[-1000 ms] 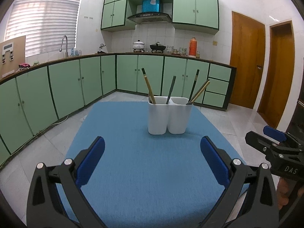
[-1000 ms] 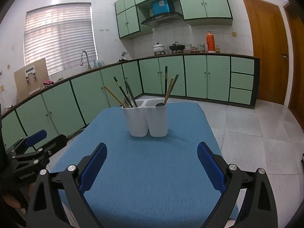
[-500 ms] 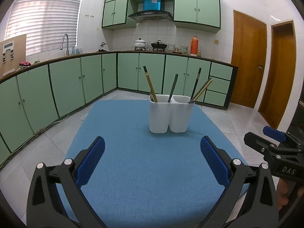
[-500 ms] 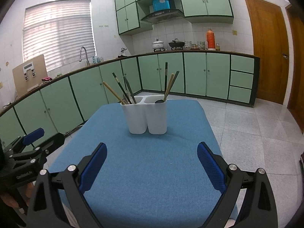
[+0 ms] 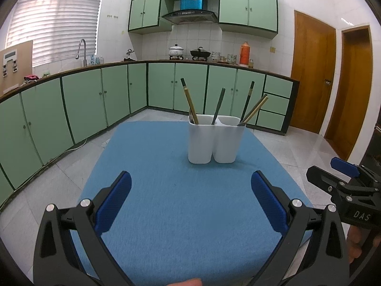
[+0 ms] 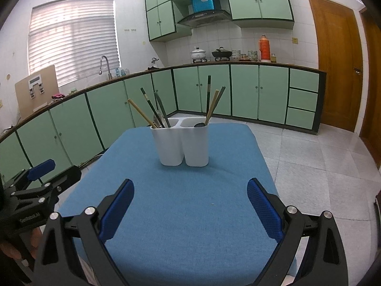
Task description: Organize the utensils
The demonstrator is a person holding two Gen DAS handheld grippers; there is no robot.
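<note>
- My left gripper [image 5: 190, 190] fills the bottom of its frame, blue pads spread wide apart with nothing between them, above the blue table mat [image 5: 166, 214]
- My right gripper [image 6: 190, 194] sits low in its own frame, jaws just as wide and holding nothing
- The white two-cup utensil holder [image 5: 215, 139] stands upright just above centre frame, toward the far end of the mat, well apart from both tools
- In the right view its left cup [image 6: 167, 144] holds several chopsticks [image 6: 150, 106] leaning to upper left; the right cup [image 6: 196, 144] holds more sticks and a dark spoon [image 6: 199, 124] at its rim
- Green cabinets [image 6: 245, 93] run across the middle behind
</note>
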